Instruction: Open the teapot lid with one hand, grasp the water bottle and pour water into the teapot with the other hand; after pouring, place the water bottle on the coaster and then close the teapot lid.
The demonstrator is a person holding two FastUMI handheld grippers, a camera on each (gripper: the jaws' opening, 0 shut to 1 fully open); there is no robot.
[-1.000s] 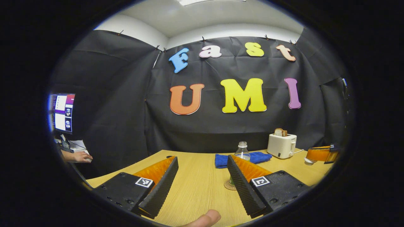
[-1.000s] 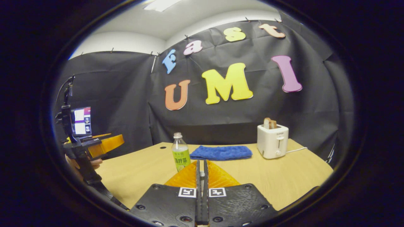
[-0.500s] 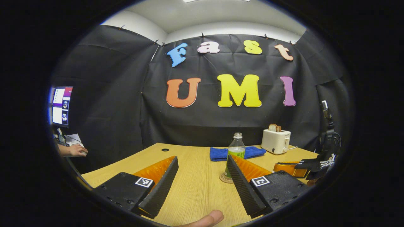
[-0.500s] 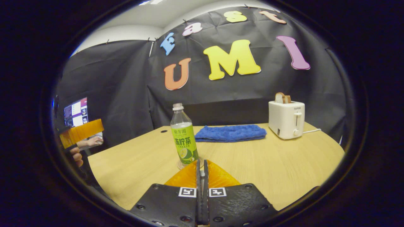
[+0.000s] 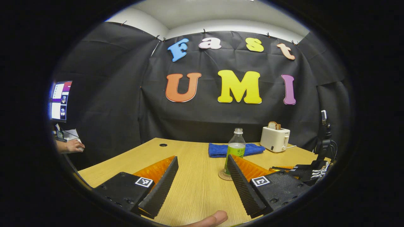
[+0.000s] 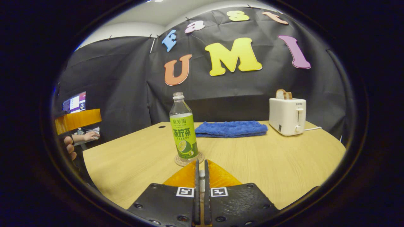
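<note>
A clear water bottle (image 6: 183,135) with a green label and no cap stands upright on a round coaster (image 6: 178,161) near the middle of the wooden table (image 6: 268,164). My right gripper (image 6: 200,162) is shut with nothing in it, just in front of the coaster. In the left gripper view the bottle (image 5: 235,150) and coaster (image 5: 222,175) sit ahead, partly behind the right finger. My left gripper (image 5: 202,159) is open and empty above the table. The right gripper (image 5: 303,171) shows low at the right, and the left gripper (image 6: 77,119) at the far left.
A folded blue towel (image 6: 230,128) lies behind the bottle. A white toaster (image 6: 287,115) holding bread stands at the back right. A monitor (image 5: 60,101) and a person's hand (image 5: 71,146) are off the table's left side.
My right gripper came lower and nearer to the bottle, which now looks bigger. The left gripper drew back a little and stayed open. The bottle stayed on the coaster.
</note>
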